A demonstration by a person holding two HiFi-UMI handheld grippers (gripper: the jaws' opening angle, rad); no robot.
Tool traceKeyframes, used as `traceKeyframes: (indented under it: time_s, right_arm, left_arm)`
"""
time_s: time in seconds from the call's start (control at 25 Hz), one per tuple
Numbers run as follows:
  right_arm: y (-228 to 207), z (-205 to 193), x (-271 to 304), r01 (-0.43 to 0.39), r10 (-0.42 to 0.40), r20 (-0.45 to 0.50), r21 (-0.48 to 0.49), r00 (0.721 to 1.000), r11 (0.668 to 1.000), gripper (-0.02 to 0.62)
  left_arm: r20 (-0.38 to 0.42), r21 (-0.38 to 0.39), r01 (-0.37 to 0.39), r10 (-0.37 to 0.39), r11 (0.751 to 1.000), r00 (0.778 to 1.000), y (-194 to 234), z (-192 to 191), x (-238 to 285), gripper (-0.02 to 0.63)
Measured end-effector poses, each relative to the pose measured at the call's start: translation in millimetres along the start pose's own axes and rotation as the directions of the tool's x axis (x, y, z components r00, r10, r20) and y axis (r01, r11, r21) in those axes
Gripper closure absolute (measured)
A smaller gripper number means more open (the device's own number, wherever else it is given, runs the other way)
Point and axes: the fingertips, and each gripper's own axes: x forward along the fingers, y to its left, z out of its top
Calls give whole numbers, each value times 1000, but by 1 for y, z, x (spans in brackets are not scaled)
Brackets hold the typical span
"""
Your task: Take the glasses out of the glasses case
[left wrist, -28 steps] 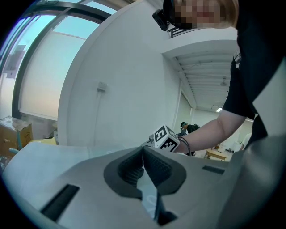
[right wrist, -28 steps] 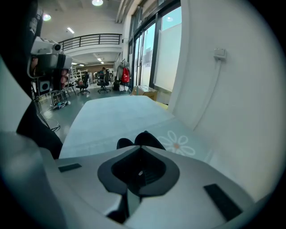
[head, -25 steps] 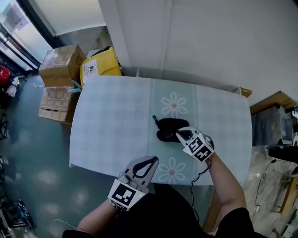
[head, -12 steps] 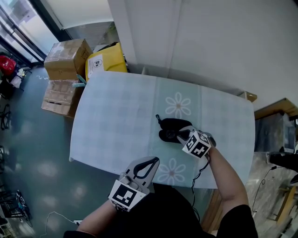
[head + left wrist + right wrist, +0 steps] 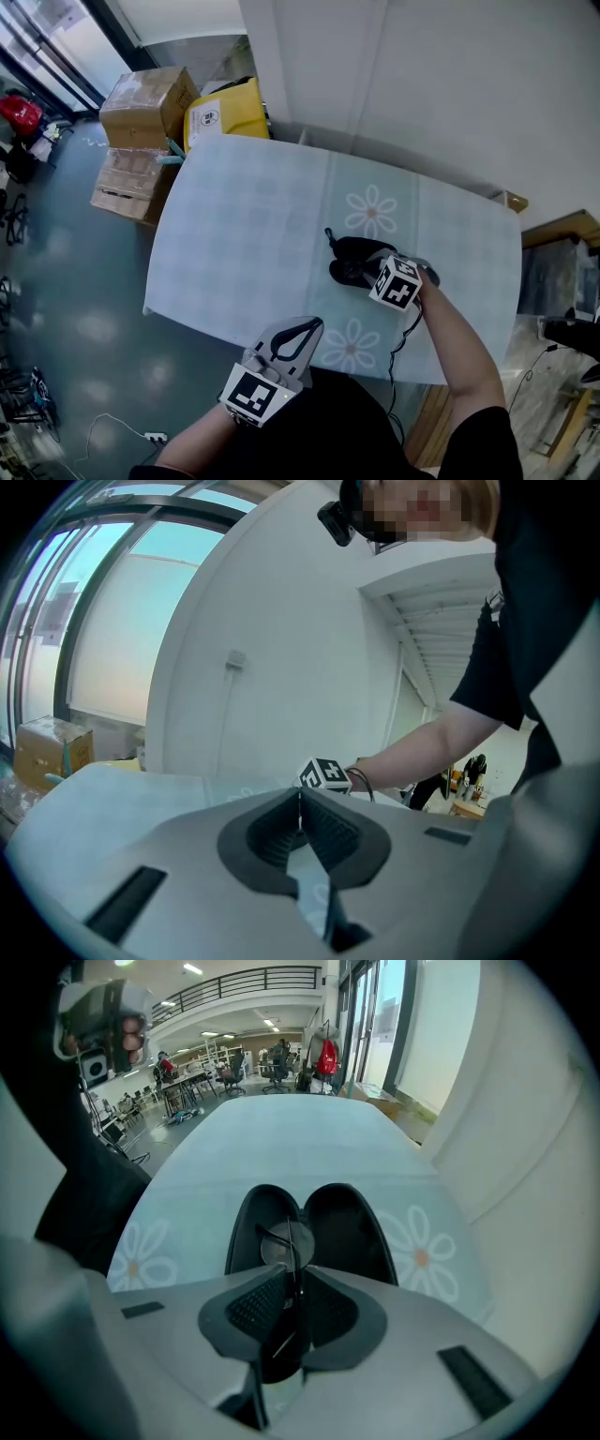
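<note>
The black glasses case [image 5: 349, 262] lies open on the table, both halves [image 5: 323, 1218] spread like a shell. Thin-framed glasses [image 5: 287, 1241] stand in its left half, one round lens showing just past the jaw tips. My right gripper [image 5: 293, 1279] is shut on the thin frame, which runs between the pads. In the head view the right gripper [image 5: 369, 272] reaches over the case from the right. My left gripper [image 5: 307, 324] hovers at the table's near edge, shut with nothing in it [image 5: 300, 797].
The table [image 5: 234, 234] has a pale checked cloth with daisy prints [image 5: 371, 212]. Cardboard boxes [image 5: 141, 103] and a yellow box [image 5: 225, 111] stand on the floor beyond its far left corner. A white wall runs behind the table.
My right gripper has moved a little further over the open case. The head view has shifted slightly. The left gripper stays where it was.
</note>
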Motion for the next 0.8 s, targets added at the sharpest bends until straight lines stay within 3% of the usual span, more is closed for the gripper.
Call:
traceKeyframes:
  time_s: [0.28, 0.56, 0.8]
  right_arm:
    - [1, -3, 12, -62, 62, -52, -4, 997, 998, 517]
    - [-3, -4, 14, -149, 152, -52, 57, 987, 987, 520]
    - [-2, -2, 14, -138, 140, -60, 48, 988, 989, 534]
  left_arm:
    - [-7, -7, -14, 14, 1000, 1000, 4, -4, -5, 575]
    - [-25, -16, -16, 16, 1000, 1000, 8, -10, -8, 575]
    - [-26, -18, -10, 10, 1000, 1000, 8, -9, -9, 575]
